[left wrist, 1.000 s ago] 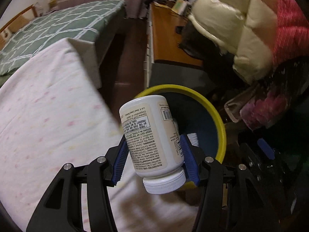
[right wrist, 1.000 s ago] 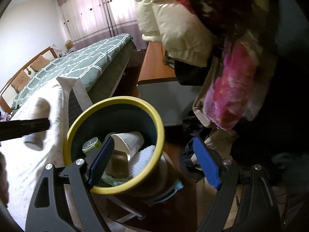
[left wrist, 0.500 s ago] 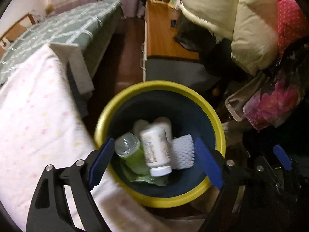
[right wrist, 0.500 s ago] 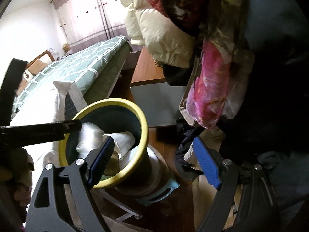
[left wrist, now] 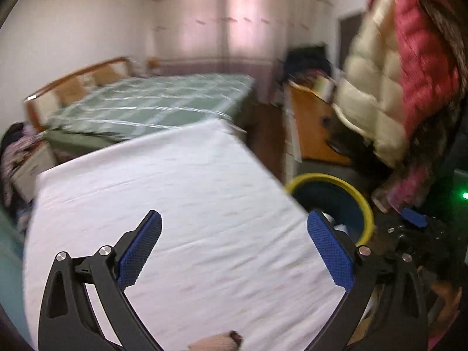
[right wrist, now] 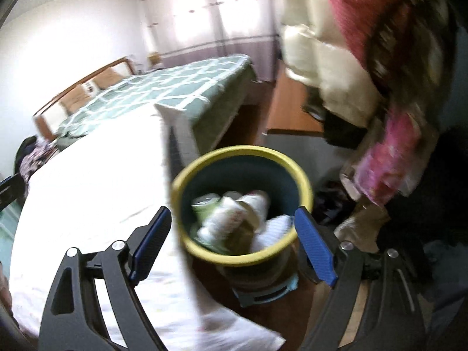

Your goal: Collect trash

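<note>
1. Between drops: left gripper (left wrist: 234, 245) empty, fingers spread wide over the white sheet (left wrist: 181, 204); right gripper (right wrist: 232, 245) likewise agape, holding nothing.
2. Trash, white bottle (right wrist: 234, 219) included, down inside the yellow-rimmed bin (right wrist: 304, 175) beside the bed.
3. Next, probably: seek further litter; none visible on the sheet.
4. Versus a second ago: bottle gone from left grip, now binned; left view swung off the bin toward the bed.

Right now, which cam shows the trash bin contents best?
Right wrist. It looks down into the yellow-rimmed bin, showing blurred bottles and white foam inside. Left wrist catches only part of the rim beyond the white sheet, contents mostly hidden.
</note>
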Demonstrator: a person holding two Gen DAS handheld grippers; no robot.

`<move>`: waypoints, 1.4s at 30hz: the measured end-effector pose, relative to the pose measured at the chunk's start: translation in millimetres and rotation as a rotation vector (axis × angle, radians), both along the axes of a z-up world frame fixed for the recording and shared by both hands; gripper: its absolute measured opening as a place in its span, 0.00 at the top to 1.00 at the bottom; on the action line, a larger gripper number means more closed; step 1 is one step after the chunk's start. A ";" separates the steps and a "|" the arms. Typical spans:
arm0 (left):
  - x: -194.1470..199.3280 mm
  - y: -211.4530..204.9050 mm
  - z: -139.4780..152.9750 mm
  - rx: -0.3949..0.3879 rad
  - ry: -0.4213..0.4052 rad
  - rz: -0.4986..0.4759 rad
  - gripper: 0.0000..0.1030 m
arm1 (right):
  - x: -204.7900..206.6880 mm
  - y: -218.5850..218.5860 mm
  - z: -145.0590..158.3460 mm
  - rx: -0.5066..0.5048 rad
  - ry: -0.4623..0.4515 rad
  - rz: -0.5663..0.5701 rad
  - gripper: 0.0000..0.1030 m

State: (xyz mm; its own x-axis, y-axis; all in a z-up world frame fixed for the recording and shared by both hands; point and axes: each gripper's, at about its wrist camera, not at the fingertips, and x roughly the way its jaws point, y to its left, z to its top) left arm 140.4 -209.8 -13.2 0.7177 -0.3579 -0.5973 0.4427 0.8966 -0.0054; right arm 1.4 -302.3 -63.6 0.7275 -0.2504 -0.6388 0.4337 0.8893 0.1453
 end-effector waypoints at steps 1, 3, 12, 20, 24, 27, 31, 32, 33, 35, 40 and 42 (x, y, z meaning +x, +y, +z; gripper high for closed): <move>-7.9 22.7 3.9 -0.007 -0.021 0.046 0.05 | -0.4 8.6 4.8 -0.008 -0.009 0.017 0.20; -25.1 63.9 10.1 -0.005 -0.068 0.130 0.05 | -2.6 24.6 14.3 -0.026 -0.029 0.047 0.20; -76.7 179.1 18.2 -0.077 -0.096 0.332 0.05 | -19.5 65.8 44.9 -0.107 -0.088 0.101 0.17; -93.2 197.5 9.5 -0.071 -0.094 0.342 0.05 | -26.1 72.0 49.1 -0.124 -0.100 0.104 0.16; -89.9 181.9 8.3 -0.065 -0.093 0.329 0.05 | -26.6 70.2 49.2 -0.122 -0.105 0.104 0.16; -87.6 174.8 7.9 -0.062 -0.096 0.327 0.05 | -26.5 70.4 49.2 -0.123 -0.105 0.104 0.15; -87.3 174.8 9.2 -0.064 -0.095 0.328 0.05 | -26.1 73.0 49.9 -0.121 -0.104 0.109 0.15; -87.2 174.2 9.3 -0.063 -0.095 0.329 0.05 | -25.5 74.1 49.8 -0.122 -0.103 0.110 0.15; -87.3 174.0 9.1 -0.063 -0.095 0.330 0.05 | -25.0 75.1 49.5 -0.123 -0.102 0.111 0.15; -87.3 172.5 9.9 -0.062 -0.095 0.331 0.05 | -24.1 76.3 49.0 -0.121 -0.100 0.113 0.15; -87.1 171.5 9.9 -0.061 -0.096 0.331 0.05 | -22.9 77.7 48.8 -0.120 -0.099 0.115 0.14; -87.3 171.6 9.7 -0.059 -0.096 0.330 0.05 | -22.4 77.2 48.2 -0.120 -0.099 0.115 0.14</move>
